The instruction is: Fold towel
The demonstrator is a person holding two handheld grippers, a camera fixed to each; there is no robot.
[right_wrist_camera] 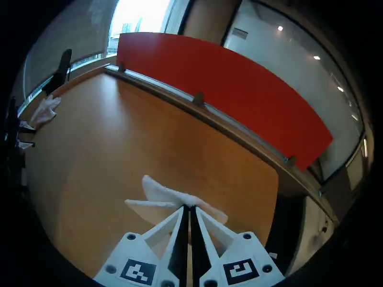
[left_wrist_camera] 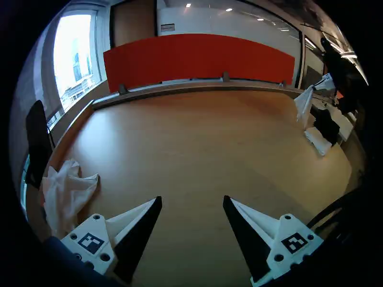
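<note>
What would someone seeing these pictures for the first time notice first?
The red divider panel along the far edge of the wooden table stands out most. Next is the right gripper, its fingers closed together on a white towel near the table's edge. The left gripper hangs open over bare wood, with a crumpled white cloth at its left.

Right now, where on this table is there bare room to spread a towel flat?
The widest bare wood is the table's middle, between the red divider at the back, the crumpled towel on the left and the open left gripper in front. It is crowded at the right edge, where white cloths and dark items lie.
</note>
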